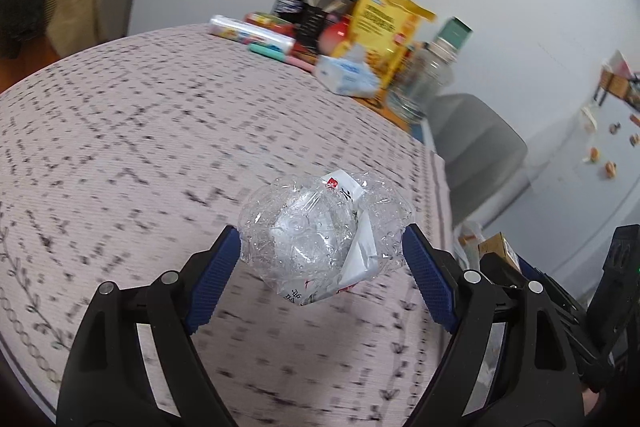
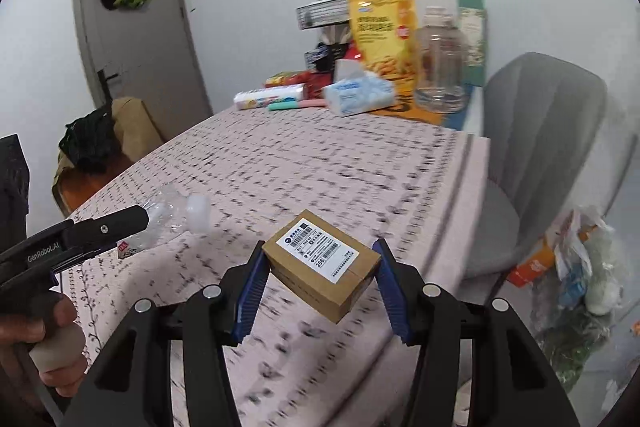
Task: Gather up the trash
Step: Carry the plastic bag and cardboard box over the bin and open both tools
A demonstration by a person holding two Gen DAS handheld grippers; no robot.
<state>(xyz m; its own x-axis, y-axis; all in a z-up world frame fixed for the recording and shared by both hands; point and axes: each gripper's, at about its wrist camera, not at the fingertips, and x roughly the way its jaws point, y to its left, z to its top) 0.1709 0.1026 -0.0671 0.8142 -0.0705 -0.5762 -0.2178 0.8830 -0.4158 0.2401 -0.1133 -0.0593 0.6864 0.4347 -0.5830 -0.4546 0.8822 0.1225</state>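
- Two pieces of trash are in hand above the patterned tablecloth [image 2: 320, 163], one in each claw, and both sit clear of the cloth.
- Left gripper [image 1: 322, 247]: jaws spread wide, blue pads pressed on either side of a crushed clear plastic bottle [image 1: 320, 231] with a white printed label.
- Right gripper [image 2: 320, 267]: jaws about half spread, clamped on the short ends of a small cardboard box [image 2: 322, 261] bearing a white shipping label.
- Bottle risk: the crumpled plastic is springy and slick, so it could give under the pads and squirt out, likely dropping back onto the tablecloth.
- Box risk: only the pad tips seem to catch it, and it hangs tilted with one corner drooping toward the cloth; a quick swing could pivot it free.
- Crowding risk: seen from the right wrist, the left gripper and its bottle hang just off the box's left side, so the two tools could knock together if both head for one bin.
- Bottle axis: in the right wrist view its long axis runs forward over the tablecloth, white cap [image 2: 199, 213] leading, away from the person's hand [image 2: 48, 339].
- Box axis: its long side spans between the two pads, across the tablecloth's near edge, label face up.
- No bin is clearly visible; a filled plastic bag [image 2: 576, 267] sits on the floor beyond the tablecloth's right edge, beside the grey chair [image 2: 552, 131].
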